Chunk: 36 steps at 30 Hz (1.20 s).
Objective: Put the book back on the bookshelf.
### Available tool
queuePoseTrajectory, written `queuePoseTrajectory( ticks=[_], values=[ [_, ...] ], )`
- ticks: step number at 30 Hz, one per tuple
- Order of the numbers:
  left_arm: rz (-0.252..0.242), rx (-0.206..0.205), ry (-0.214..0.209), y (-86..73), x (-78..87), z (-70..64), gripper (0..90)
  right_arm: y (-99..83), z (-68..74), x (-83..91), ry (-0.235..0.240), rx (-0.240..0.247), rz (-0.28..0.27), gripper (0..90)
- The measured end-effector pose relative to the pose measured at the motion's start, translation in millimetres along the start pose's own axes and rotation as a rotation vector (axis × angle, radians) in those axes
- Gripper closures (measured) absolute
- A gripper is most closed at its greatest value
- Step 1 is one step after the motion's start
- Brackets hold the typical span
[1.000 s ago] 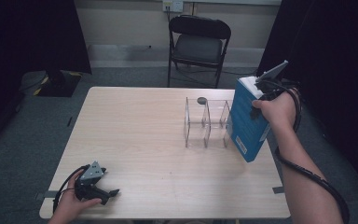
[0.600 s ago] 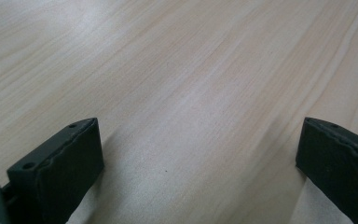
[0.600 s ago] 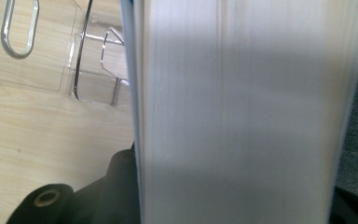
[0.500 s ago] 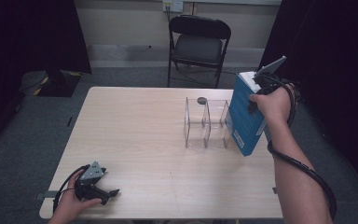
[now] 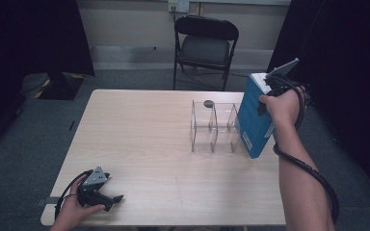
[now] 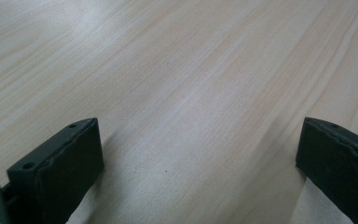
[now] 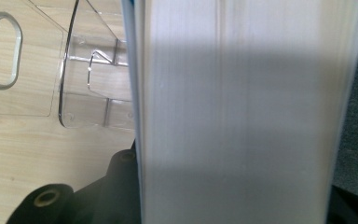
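A thick blue book (image 5: 254,122) hangs above the right part of the desk (image 5: 144,144), tilted so its top leans away to the right and its lower corner comes down near the desk's right edge. It sits just beside the right end of a clear acrylic rack (image 5: 213,126); whether they touch cannot be told from the high view. In the right gripper view the book's white page edge (image 7: 242,116) takes up most of the width, blue cover edges on both sides, with the clear rack (image 7: 91,88) and its oval cut-out lying to the left below it.

The right hand-held gripper (image 5: 273,91) is clamped on the book near its top, 1 black jaw against each cover, the person's right hand (image 5: 282,107) wrapped around it and a black cable looping down along the forearm.

The rack stands upright with 3 dividers, and a small dark round thing (image 5: 208,103) lies on the desk just behind it.

Well apart, at the near left corner of the desk, the left hand-held gripper (image 5: 111,198) rests low on the wood, held in the left hand (image 5: 74,211). Its 2 jaws stand wide with only bare desk (image 6: 191,93) between them.

A black folding chair (image 5: 204,45) stands beyond the far edge.
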<state>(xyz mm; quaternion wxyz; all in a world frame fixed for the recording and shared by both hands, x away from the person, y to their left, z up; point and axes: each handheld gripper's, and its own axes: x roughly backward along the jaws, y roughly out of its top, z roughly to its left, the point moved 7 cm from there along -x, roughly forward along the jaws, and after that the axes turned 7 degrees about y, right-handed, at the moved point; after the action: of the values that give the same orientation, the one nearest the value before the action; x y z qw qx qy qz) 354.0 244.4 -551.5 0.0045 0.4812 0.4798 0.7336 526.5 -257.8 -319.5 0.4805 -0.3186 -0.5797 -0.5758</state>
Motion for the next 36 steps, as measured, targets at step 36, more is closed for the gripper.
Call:
queuePoseTrajectory(
  ticks=[36],
  values=[
    [0.001,-0.010,0.004,0.0,0.1,0.8,0.0,1.8,-3.9,-25.0,-0.003,-0.010,-0.065,61.3]
  ],
)
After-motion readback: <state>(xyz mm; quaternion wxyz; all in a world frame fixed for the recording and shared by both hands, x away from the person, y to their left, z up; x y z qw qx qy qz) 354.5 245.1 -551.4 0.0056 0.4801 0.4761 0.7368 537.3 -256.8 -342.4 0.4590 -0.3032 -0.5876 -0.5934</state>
